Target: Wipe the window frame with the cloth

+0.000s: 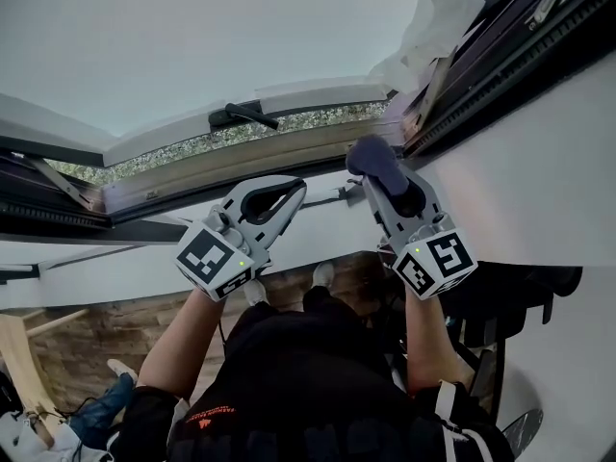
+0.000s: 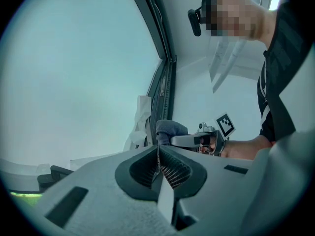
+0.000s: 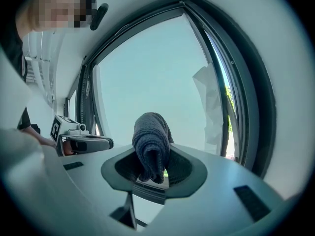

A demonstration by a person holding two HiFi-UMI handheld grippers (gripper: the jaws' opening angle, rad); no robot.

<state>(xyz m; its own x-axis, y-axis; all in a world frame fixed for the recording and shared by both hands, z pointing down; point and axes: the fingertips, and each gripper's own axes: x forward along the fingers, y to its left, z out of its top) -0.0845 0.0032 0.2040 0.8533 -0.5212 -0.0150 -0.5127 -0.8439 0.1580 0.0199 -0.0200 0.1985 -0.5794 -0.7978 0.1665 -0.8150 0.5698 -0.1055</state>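
Head view looks straight up at a big pale glass pane [image 1: 192, 37] of a tilted-open window. The dark grey metal window frame [image 1: 525, 61] runs along the right side and across below the sash. A white wall surface [image 1: 539, 181] sits under that frame on the right. At the bottom of the shot there's the person in a black top [image 1: 308, 393], both bare forearms reaching up with a gripper in each hand.

The right gripper [image 3: 153, 172] has its fingers clamped on a folded dark blue-grey terry cloth [image 3: 151, 144]. The cloth's rounded end pokes up past the fingertips. In the head view it's up by the corner where the sash meets the frame, just beside the dark rail. I honestly can't tell whether it's pressing on the frame or just short of it.

The left gripper [image 2: 158, 157] is beside the right one, a bit lower. Its fingers are closed together with nothing between them, and their ribbed pads meet in a thin line.

A crumpled white sheet of film or paper [image 1: 433, 22] hangs off the frame's upper corner, just above the cloth. Smallest bit is the black lever handle [image 1: 243, 115] on the sash's bottom rail, above the left gripper.
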